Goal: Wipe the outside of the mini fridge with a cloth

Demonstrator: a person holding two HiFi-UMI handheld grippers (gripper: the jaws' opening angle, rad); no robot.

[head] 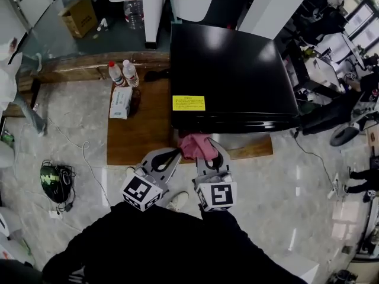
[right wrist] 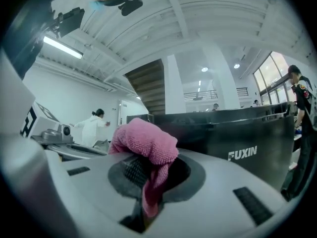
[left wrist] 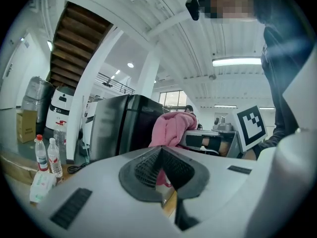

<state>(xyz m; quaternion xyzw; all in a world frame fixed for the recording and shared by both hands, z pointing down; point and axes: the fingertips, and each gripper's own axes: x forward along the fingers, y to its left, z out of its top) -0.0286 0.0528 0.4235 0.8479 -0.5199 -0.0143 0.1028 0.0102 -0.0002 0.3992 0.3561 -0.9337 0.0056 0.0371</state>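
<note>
Found pink cloth (head: 198, 146) clamped and bunched in the jaws of the right hand-held gripper (head: 208, 156), close in front of the black mini fridge (head: 231, 76), at its lower front edge; contact with the fridge not determinable. Noted left hand-held gripper (head: 172, 157) just off the fridge's front left corner, beside the cloth, jaws drawn together on nothing. Recorded fridge standing on wooden tabletop (head: 139, 135), with yellow label (head: 188, 103) on its top and two bottles (head: 123, 73) and a tissue pack (head: 121, 102) to its left.
</note>
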